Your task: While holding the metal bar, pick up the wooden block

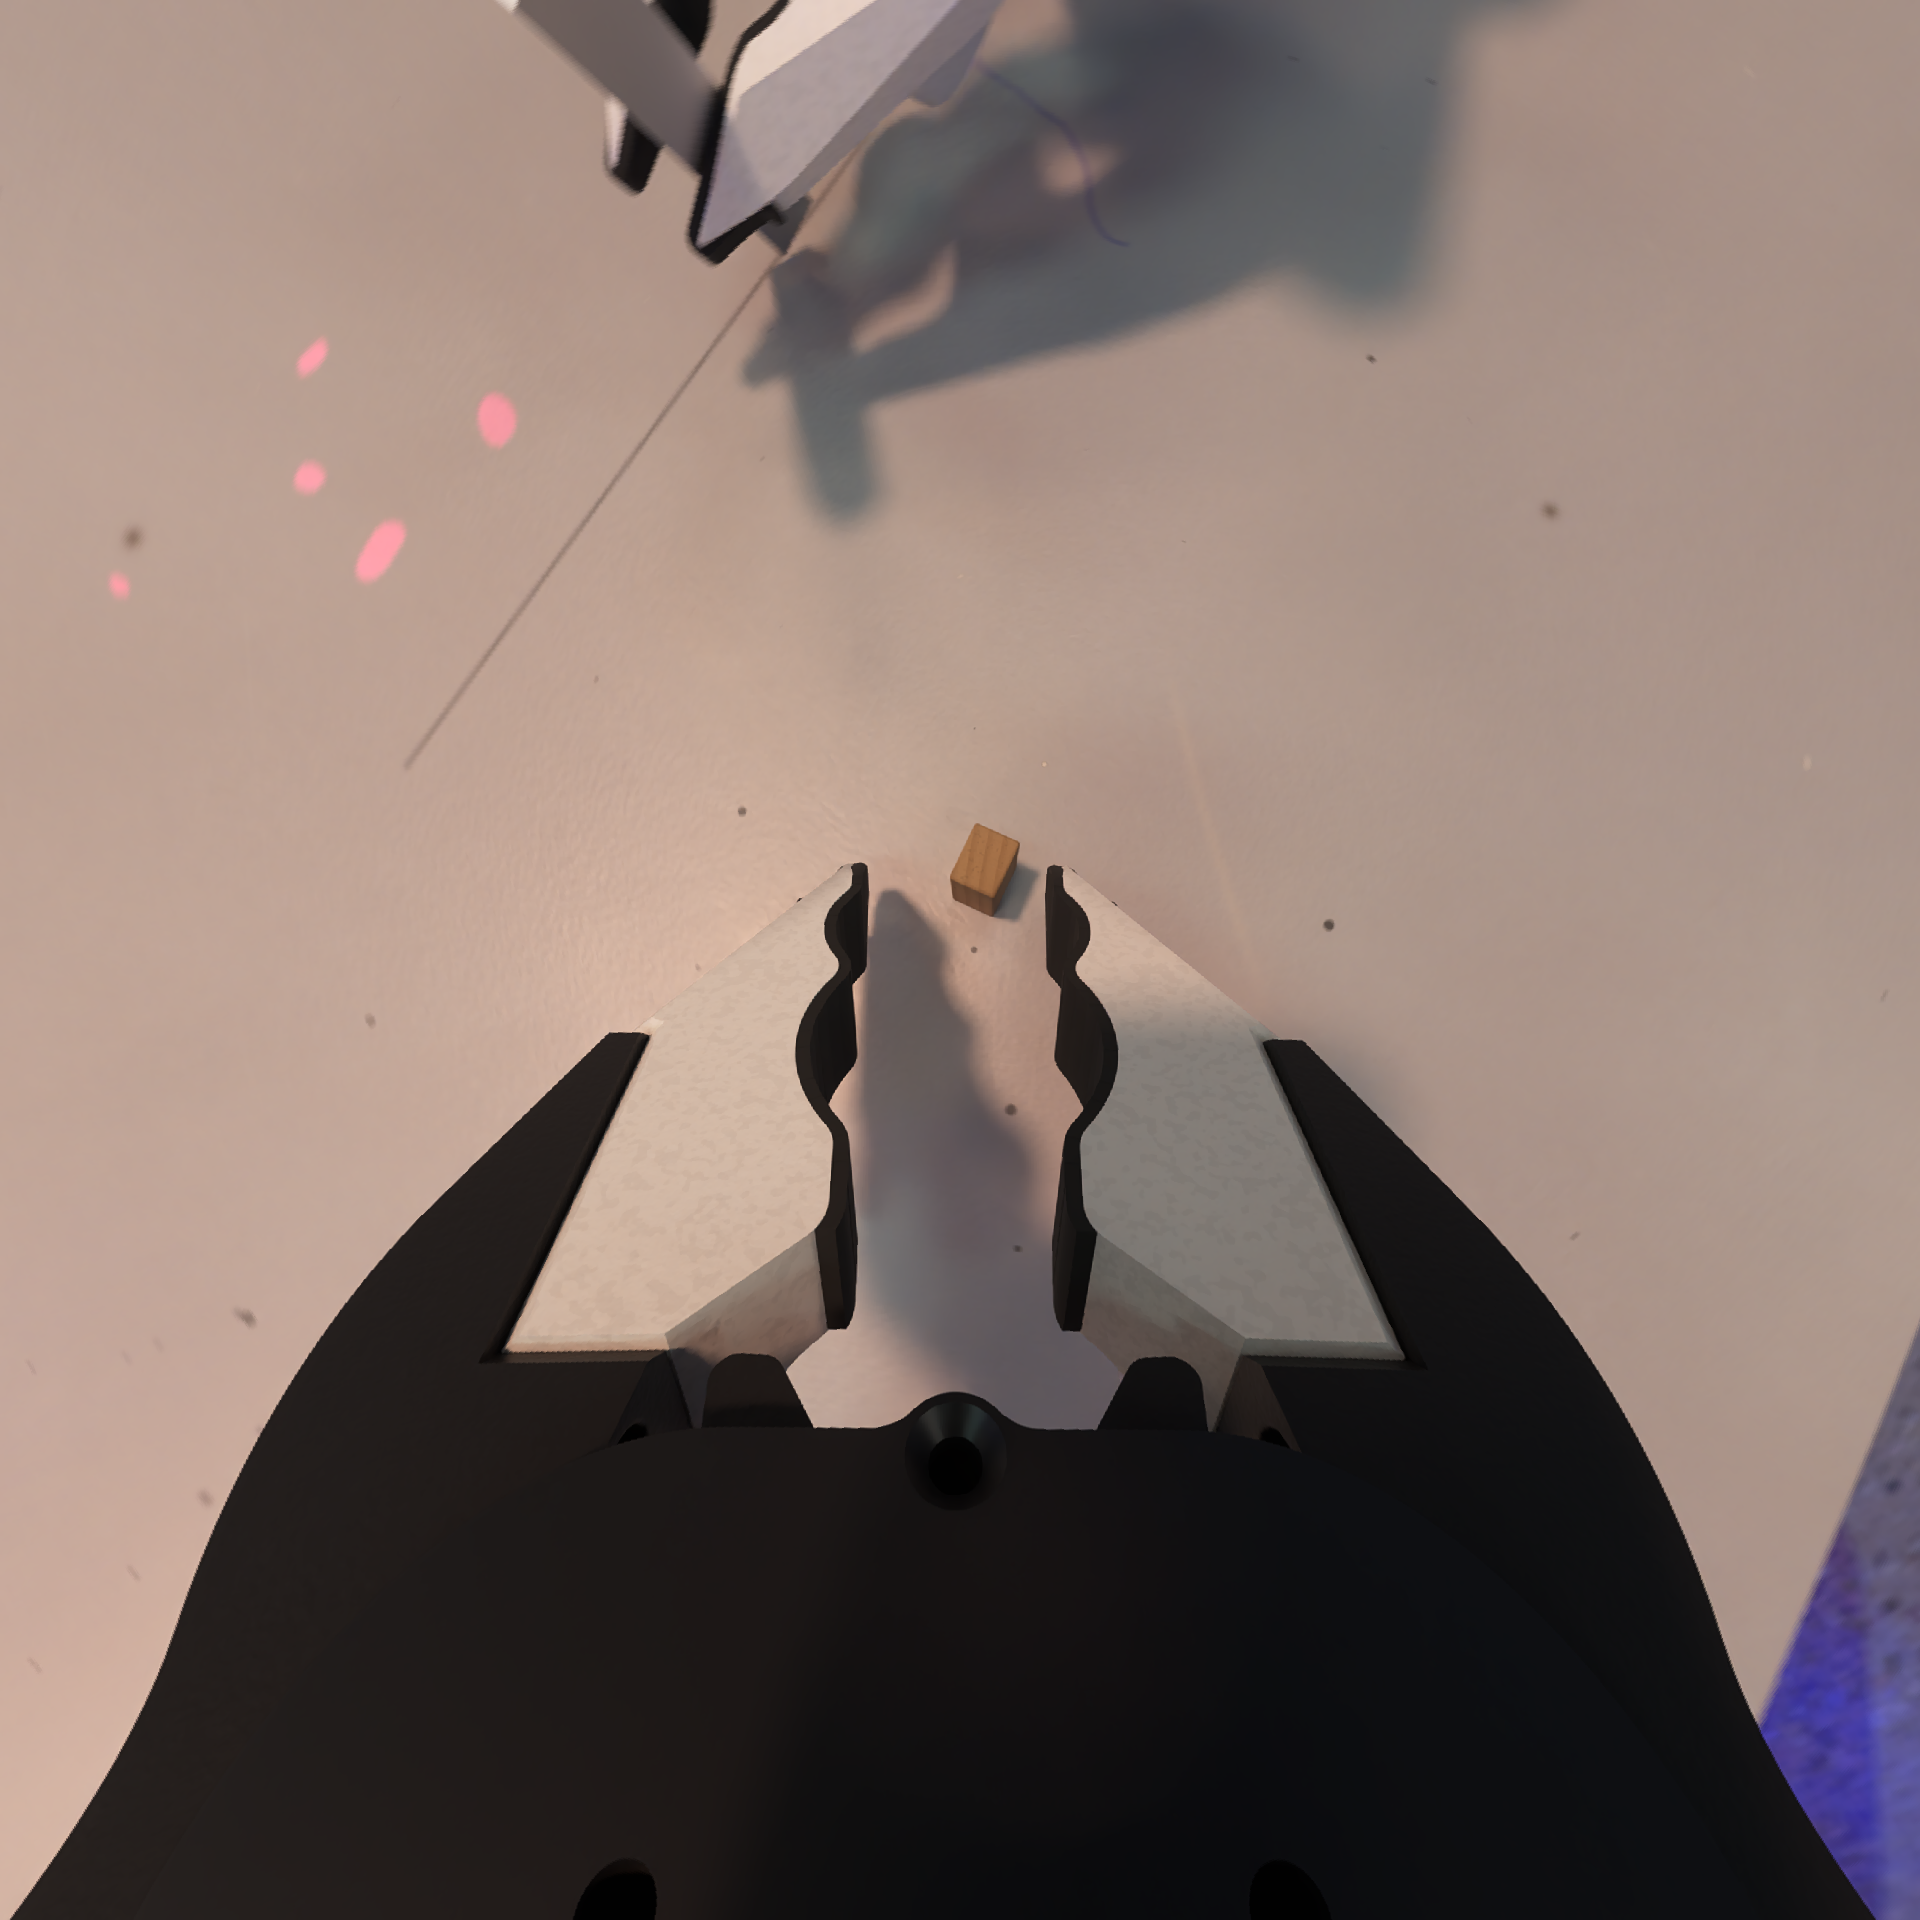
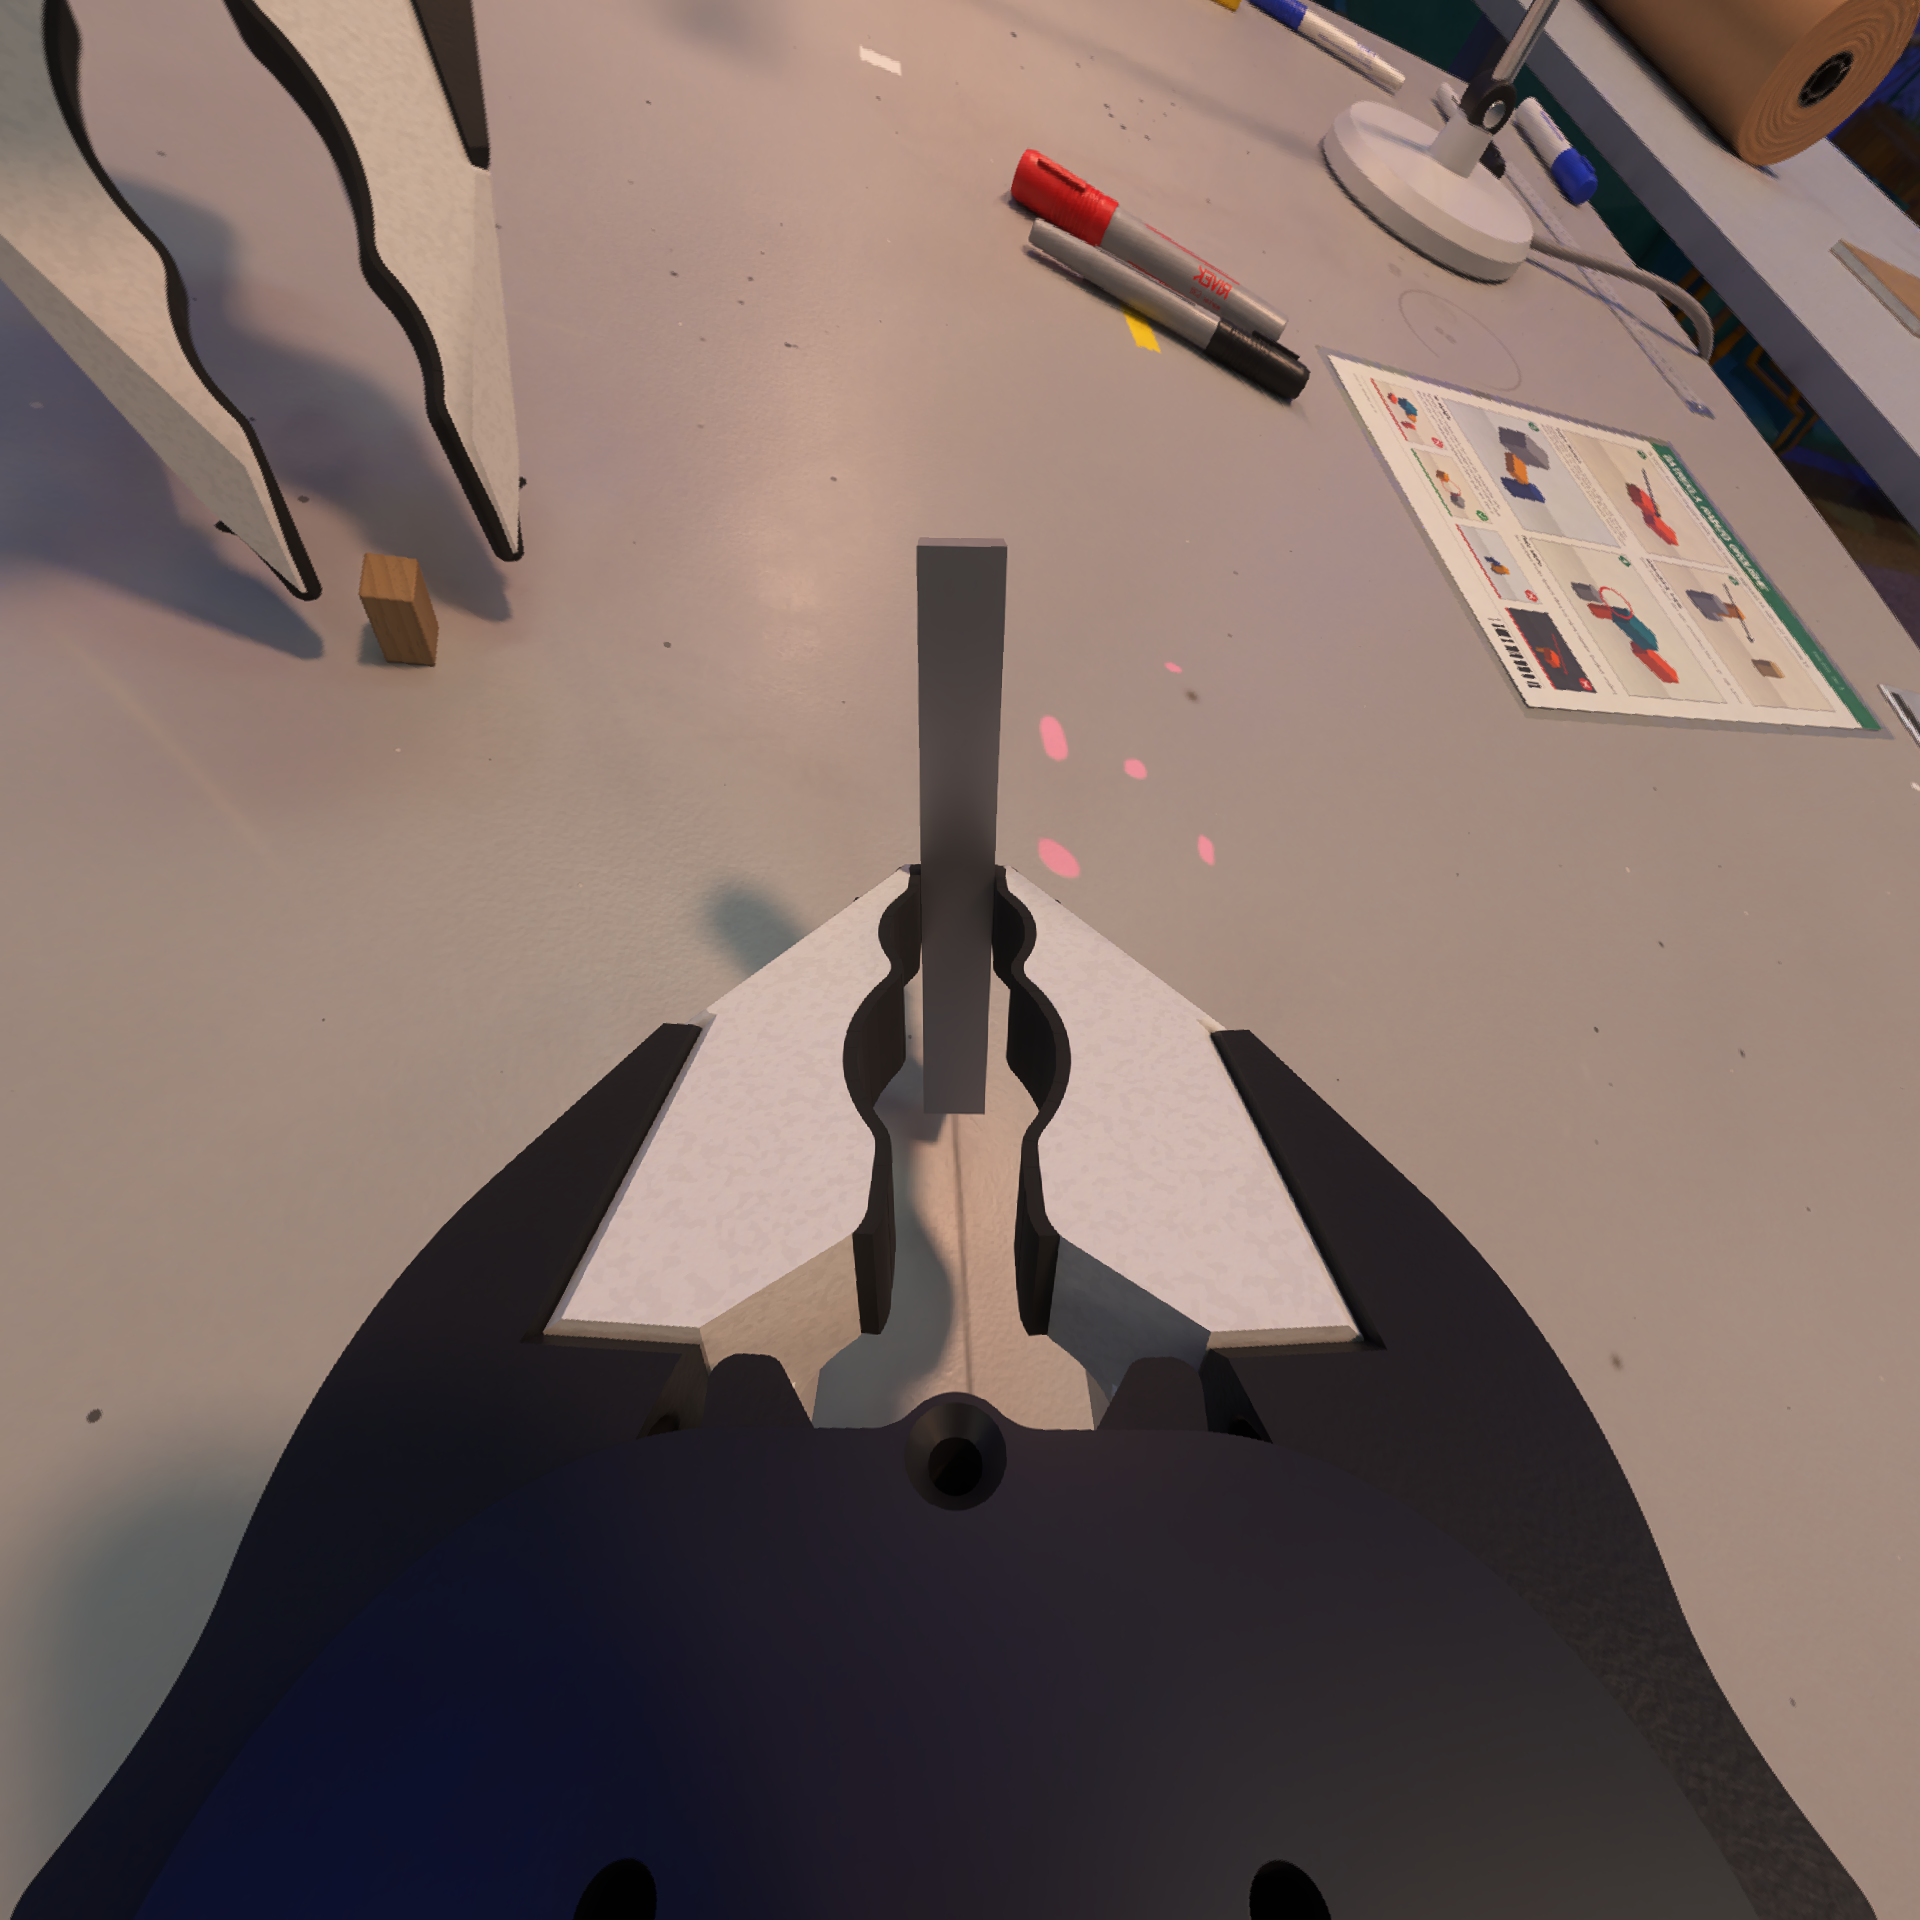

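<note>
A small wooden block (image 1: 983, 869) stands on the grey table just beyond my left gripper's (image 1: 954, 881) tips, between them and a little nearer the right finger. The left gripper is open and empty, its tips low over the table. In the right wrist view the same block (image 2: 398, 608) stands upright at the left, with the left gripper (image 2: 410, 566) hanging over it, fingers on either side. My right gripper (image 2: 958, 878) is shut on a flat grey metal bar (image 2: 961, 727), which sticks out forward above the table. The right gripper (image 1: 717, 187) with the bar (image 1: 623, 62) shows at the top of the left wrist view.
In the right wrist view a red marker (image 2: 1138, 239) and a grey marker (image 2: 1169, 307) lie at the back right. A white lamp base (image 2: 1429, 187), a printed instruction sheet (image 2: 1600, 551) and a brown paper roll (image 2: 1766, 62) are further right. Pink light spots (image 2: 1055, 738) lie ahead.
</note>
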